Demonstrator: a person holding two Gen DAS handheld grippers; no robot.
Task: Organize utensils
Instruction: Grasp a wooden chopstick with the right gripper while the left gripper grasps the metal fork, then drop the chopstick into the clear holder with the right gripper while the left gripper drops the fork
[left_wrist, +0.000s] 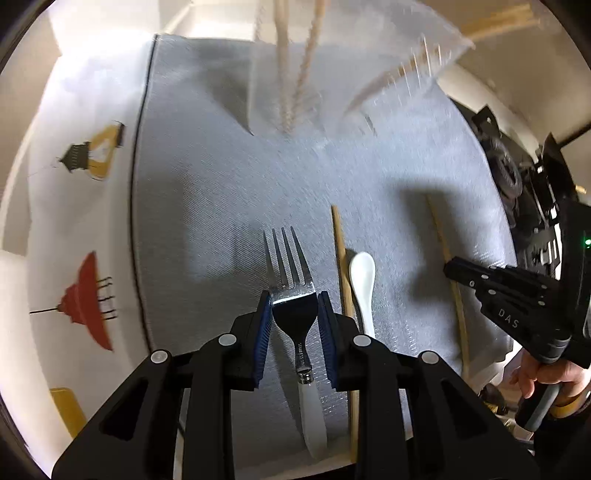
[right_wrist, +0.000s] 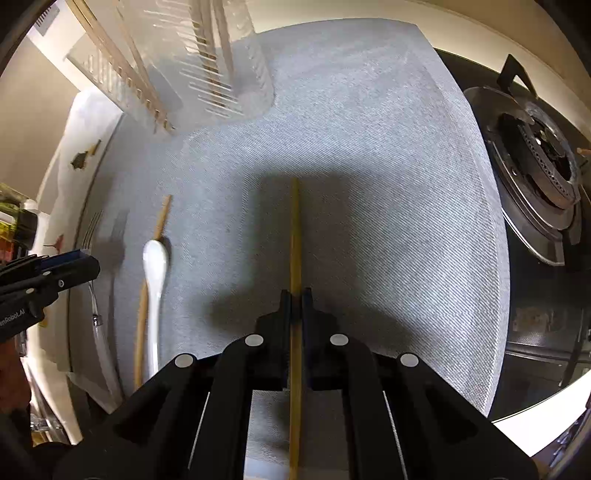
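Observation:
A steel fork (left_wrist: 291, 258) with a white handle lies on the grey mat (left_wrist: 221, 184). My left gripper (left_wrist: 294, 299) has its blue pads (left_wrist: 263, 325) pressed against the fork's broad shoulders. Just to the right lie a wooden chopstick (left_wrist: 340, 251) and a white ceramic spoon (left_wrist: 362, 273), side by side. In the right wrist view my right gripper (right_wrist: 295, 293) is shut on a second wooden chopstick (right_wrist: 294, 229), which runs straight ahead over the mat. The same gripper (left_wrist: 452, 267) shows at the right of the left wrist view, with a hand (left_wrist: 546, 373) on its grip.
A clear slotted utensil drainer (right_wrist: 207, 74) holding chopsticks stands at the mat's far end. A gas burner (right_wrist: 535, 155) sits off the mat's right edge. A white cloth with printed lamps (left_wrist: 85, 306) borders the mat's left side.

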